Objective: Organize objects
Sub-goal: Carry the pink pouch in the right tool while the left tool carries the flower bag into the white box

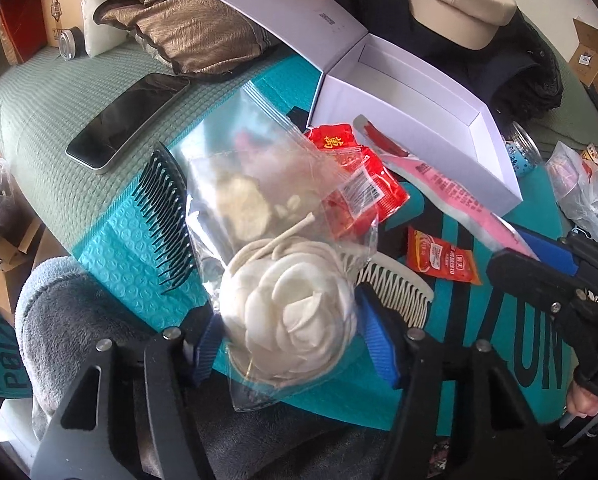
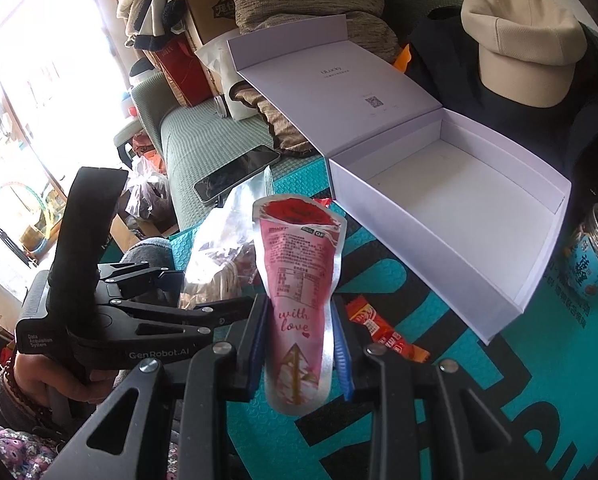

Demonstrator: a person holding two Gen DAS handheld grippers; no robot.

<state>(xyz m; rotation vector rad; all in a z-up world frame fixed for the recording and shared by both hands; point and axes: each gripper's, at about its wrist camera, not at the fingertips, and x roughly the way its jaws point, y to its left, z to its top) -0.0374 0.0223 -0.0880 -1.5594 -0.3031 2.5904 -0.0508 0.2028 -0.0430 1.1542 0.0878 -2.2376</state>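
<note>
Left wrist view first: white fabric flower [image 1: 295,320] in its clear zip bag [image 1: 259,184] sits right between my left gripper [image 1: 289,334] jaws, blue pads [image 1: 379,340] touching both sides of the bagged flower, so I'm clamped on it. Bag stands up and forward, lifted off the teal mat [image 1: 139,260], I judge ready to carry to the white box [image 1: 419,120]. Box lies open just beyond the clutter, lid [image 1: 259,8] flipped back, nothing inside that I can see. Loose on the mat: black comb [image 1: 169,220] left of the bag, white comb [image 1: 395,292] partly under it on the right, red packet [image 1: 359,176] behind, small red sachet [image 1: 439,256] near the right edge. Phone [image 1: 127,120] lies apart on the green cover. My right tool comes in from the right edge.

Right wrist view: pink pouch [image 2: 299,292] with rose print stands upright between my right gripper [image 2: 299,344] jaws, pinched on its narrow lower half, wide top pointing away. Raised off the mat, open box [image 2: 459,200] just ahead to the right, so I judge it the drop target. Left tool is alongside on the left, angled the same way toward the box. Small sachet [image 2: 383,332] lies below on the mat.
</note>
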